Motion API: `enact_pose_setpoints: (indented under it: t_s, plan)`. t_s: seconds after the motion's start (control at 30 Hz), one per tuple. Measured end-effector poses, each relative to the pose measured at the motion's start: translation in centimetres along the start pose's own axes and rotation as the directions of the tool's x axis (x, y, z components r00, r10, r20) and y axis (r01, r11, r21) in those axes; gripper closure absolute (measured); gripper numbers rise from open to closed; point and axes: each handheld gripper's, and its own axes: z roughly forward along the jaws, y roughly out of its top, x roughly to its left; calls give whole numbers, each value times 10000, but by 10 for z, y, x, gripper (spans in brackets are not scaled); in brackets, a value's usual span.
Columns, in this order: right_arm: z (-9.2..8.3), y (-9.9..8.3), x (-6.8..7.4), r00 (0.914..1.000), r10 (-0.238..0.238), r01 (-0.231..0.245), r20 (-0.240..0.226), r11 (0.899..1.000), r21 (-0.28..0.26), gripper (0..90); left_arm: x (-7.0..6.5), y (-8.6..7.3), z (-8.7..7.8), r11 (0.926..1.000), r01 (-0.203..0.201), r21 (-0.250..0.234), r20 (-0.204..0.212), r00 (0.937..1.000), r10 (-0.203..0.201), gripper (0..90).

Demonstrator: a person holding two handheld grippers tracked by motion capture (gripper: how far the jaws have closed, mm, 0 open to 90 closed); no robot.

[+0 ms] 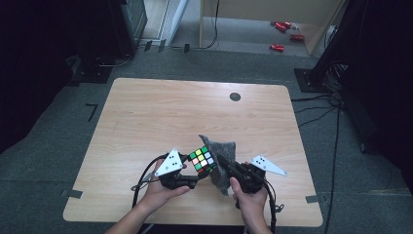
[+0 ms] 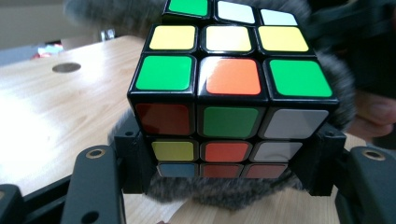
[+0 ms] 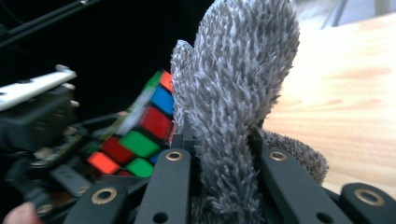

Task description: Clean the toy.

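A scrambled colour cube (image 1: 203,159) hangs just above the wooden table (image 1: 146,117), near its front edge. My left gripper (image 1: 195,171) is shut on the cube; in the left gripper view its two black jaws press the lower sides of the cube (image 2: 229,100). My right gripper (image 1: 223,165) is shut on a grey fuzzy cloth (image 1: 221,161). The cloth (image 3: 236,107) stands up between the jaws in the right gripper view and lies against the cube (image 3: 140,135) on its right side. Grey fuzz of the cloth (image 2: 224,191) also shows under and behind the cube.
A dark round hole (image 1: 235,96) sits in the table near its far edge. Cables (image 1: 316,109) run over the grey floor at the right. Red objects (image 1: 282,34) lie on the floor beyond the table.
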Motion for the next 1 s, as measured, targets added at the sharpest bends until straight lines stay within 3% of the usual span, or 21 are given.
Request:
enact_pose_setpoints:
  t_s: [0.07, 0.2, 0.23, 0.3, 0.37, 0.47, 0.53, 0.63, 0.73, 0.77, 1.0]
  plan:
    - [-1, 2, 3, 9997, -212, 210, -136, 9997, -89, 804, -1, -2, 3, 9996, -12, 289, 107, 9999, 9, 352]
    - [0, 1, 3, 9975, -704, 704, -50, 9975, 17, 804, -1, -2, 2, 9990, -139, 433, -136, 9998, 145, 351]
    - [2, 0, 1, 9934, -1142, 1143, -52, 9931, 260, 804, 1, -1, 1, 9993, -49, 364, -202, 9998, 56, 351]
    - [3, -1, 0, 9914, -1305, 1308, -94, 9907, 366, 803, 8, 0, -4, 9993, 352, 150, -156, 9993, -350, 351]
    - [5, -4, -3, 9781, -1998, 2027, -587, 9781, 480, 798, 18, 1, -10, 9967, 807, -57, -60, 9967, -807, 351]
    - [6, -4, -3, 9732, -2092, 2141, -953, 9758, 442, 797, 24, 0, -13, 9932, 1160, -112, 72, 9932, -1159, 352]
    - [6, -3, -2, 9705, -2216, 2265, -954, 9730, 438, 797, 26, -1, -12, 9906, 1363, 98, 333, 9901, -1366, 352]
    - [5, -2, 0, 9600, -2668, 2704, -847, 9621, 339, 796, 22, -4, -7, 9898, 1244, 702, 787, 9884, -1298, 352]
    - [3, 0, 1, 9634, -2477, 2509, -1029, 9678, 195, 793, 13, -6, -1, 9911, 518, 1229, 983, 9931, -641, 352]
    - [2, 2, 0, 9684, -2243, 2270, -1095, 9738, 125, 792, 11, -6, 0, 9911, 404, 1270, 990, 9937, -532, 352]
    - [4, -4, -5, 9800, -1835, 1876, -776, 9810, 493, 793, 11, 0, -7, 9969, 614, 489, 1299, 9892, -673, 351]
